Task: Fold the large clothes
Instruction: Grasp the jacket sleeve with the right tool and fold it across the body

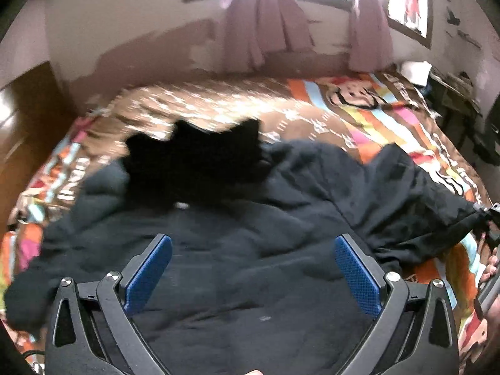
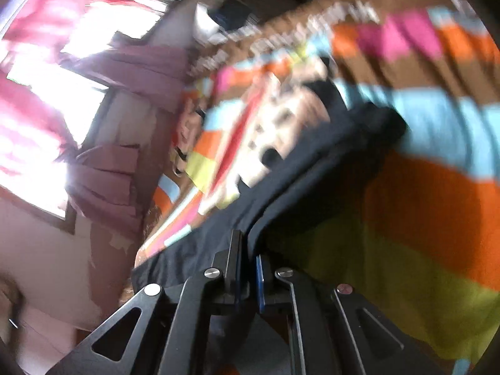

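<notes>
A large black garment (image 1: 250, 234) lies spread on the bed with a colourful cartoon bedspread (image 1: 375, 118). My left gripper (image 1: 253, 243) is open above the garment's middle, its blue pads (image 1: 150, 272) wide apart and empty. My right gripper (image 2: 248, 250) is shut on an edge of the black garment (image 2: 312, 181) and holds it lifted off the bedspread (image 2: 422, 218). The right gripper also shows at the far right of the left wrist view (image 1: 487, 215), pulling the garment's corner taut.
A window with purple curtains (image 1: 265, 25) is on the wall behind the bed. A wooden cupboard (image 1: 22, 118) stands at the left. Dark furniture with clutter (image 1: 462, 100) stands at the bed's right. The right wrist view is blurred.
</notes>
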Demonstrator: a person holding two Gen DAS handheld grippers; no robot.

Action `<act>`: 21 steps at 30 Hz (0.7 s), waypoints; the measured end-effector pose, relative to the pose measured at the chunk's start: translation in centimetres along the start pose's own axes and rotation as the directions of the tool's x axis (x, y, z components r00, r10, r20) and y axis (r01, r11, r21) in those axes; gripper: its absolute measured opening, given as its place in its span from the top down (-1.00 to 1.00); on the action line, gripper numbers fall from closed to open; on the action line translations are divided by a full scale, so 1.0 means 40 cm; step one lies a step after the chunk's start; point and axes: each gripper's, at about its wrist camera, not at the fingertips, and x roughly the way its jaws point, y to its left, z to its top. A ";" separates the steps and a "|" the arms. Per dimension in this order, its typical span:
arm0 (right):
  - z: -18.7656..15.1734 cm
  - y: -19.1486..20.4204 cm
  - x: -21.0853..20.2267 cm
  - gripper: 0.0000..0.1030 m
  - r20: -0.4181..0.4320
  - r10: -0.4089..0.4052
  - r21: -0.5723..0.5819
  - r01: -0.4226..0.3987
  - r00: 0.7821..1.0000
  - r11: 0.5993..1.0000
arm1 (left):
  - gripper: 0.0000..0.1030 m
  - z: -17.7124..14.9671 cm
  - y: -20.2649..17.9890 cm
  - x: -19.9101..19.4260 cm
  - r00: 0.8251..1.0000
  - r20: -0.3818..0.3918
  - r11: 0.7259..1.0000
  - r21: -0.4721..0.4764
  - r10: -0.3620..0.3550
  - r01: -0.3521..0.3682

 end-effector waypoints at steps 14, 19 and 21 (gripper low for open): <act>-0.321 0.587 -0.180 0.86 0.131 0.343 -0.800 -0.105 0.930 0.591 | -0.97 -0.118 0.311 -0.163 0.998 -0.009 0.991 -0.119 0.065 -0.065; -0.549 0.696 -0.130 0.86 -0.073 0.353 -0.919 -0.200 0.933 0.341 | -0.97 -0.172 0.412 -0.175 0.999 -0.016 0.981 -0.187 0.047 -0.049; -0.627 0.712 -0.097 0.86 -0.152 0.321 -0.930 -0.245 0.935 0.274 | -0.97 -0.194 0.447 -0.179 1.000 -0.009 0.976 -0.217 0.027 -0.029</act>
